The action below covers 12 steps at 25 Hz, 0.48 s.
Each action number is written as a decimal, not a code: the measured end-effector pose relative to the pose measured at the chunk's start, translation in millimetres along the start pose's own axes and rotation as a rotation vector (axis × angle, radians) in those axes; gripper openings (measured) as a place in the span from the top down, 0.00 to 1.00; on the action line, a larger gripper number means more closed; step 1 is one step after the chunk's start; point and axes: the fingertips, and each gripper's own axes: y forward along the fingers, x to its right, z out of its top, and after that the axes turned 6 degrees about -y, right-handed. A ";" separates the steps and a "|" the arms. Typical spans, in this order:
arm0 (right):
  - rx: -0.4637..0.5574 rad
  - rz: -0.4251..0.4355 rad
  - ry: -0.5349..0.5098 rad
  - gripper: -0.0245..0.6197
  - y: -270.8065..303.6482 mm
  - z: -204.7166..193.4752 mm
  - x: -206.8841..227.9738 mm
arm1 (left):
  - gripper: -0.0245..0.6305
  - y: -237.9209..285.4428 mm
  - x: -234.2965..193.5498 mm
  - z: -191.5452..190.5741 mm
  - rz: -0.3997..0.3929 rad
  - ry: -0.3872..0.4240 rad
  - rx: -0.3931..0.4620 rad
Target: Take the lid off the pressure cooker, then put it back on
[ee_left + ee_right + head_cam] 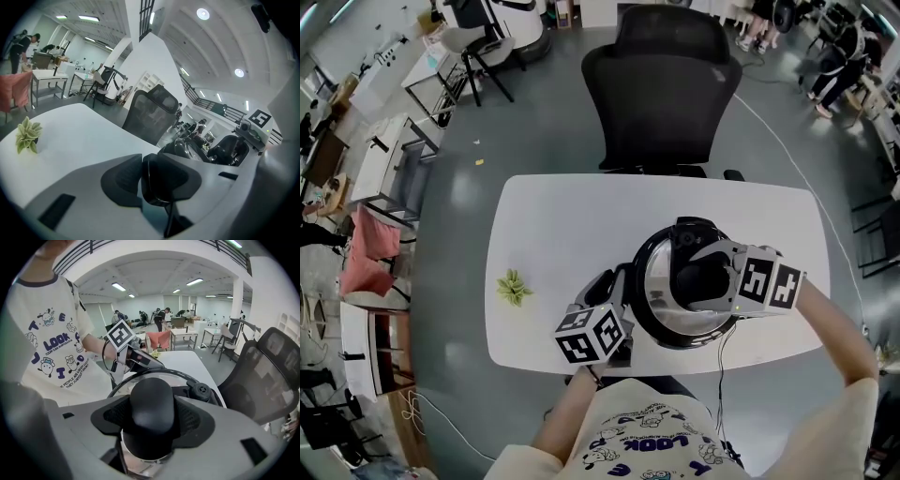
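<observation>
1. While the pressure cooker (649,302) stands on the white table (553,216), its lid (660,279) sits on it;
2. right gripper (701,278) clamps the lid's knob (151,413);
3. left gripper (617,289) is closed on the cooker's side handle (157,180).

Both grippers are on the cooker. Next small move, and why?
Probably twist the lid knob with the right gripper while the left gripper braces the side handle. Both are clamped on, and the lid sits seated on the pressure cooker, so it likely needs turning before lifting.
</observation>
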 end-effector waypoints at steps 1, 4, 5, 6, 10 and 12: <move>0.000 -0.002 0.000 0.50 -0.2 -0.2 0.3 | 0.79 0.3 0.3 0.1 0.000 0.001 0.000; 0.002 -0.011 0.001 0.50 0.5 -1.2 1.1 | 0.79 1.6 0.2 -0.5 0.002 0.004 -0.001; 0.004 -0.015 0.002 0.50 0.9 -1.2 1.3 | 0.79 1.7 0.0 -0.5 0.002 0.005 -0.001; 0.007 -0.020 0.003 0.50 0.9 -1.0 1.5 | 0.79 1.8 0.0 -0.5 0.002 0.007 -0.002; 0.031 -0.059 0.002 0.49 0.0 -0.6 1.6 | 0.79 1.2 0.9 -0.6 0.004 0.024 -0.006; 0.065 -0.089 0.013 0.45 -0.3 2.5 1.7 | 0.79 -0.2 -0.3 1.5 0.008 0.039 0.003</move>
